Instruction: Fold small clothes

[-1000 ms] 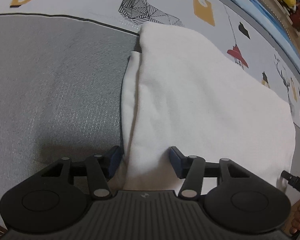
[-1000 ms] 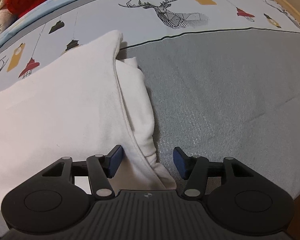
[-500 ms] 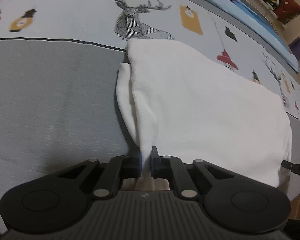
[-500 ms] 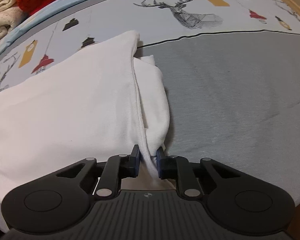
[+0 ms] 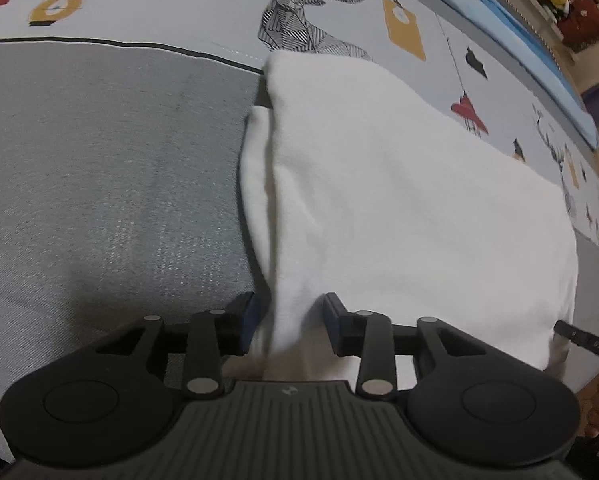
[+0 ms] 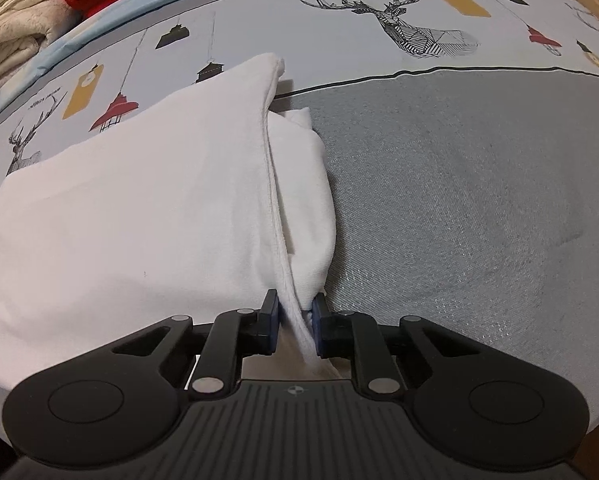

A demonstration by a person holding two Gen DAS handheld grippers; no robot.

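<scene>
Both grippers: left gripper [image 5: 289,322], right gripper [image 6: 295,320], matte black, ribbed base w/ small logo, round side discs, silver pivot pins, blue pads [image 5: 248,314].

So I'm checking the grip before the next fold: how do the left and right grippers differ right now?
The left gripper stands wider, its jaws having just opened off the white garment; the right gripper is narrow and pinches the garment's edge. The cloth sits loose between the left pads, but bunches tight between the right ones. Both sit at the garment's near end on the grey bedspread, one at each side.
</scene>
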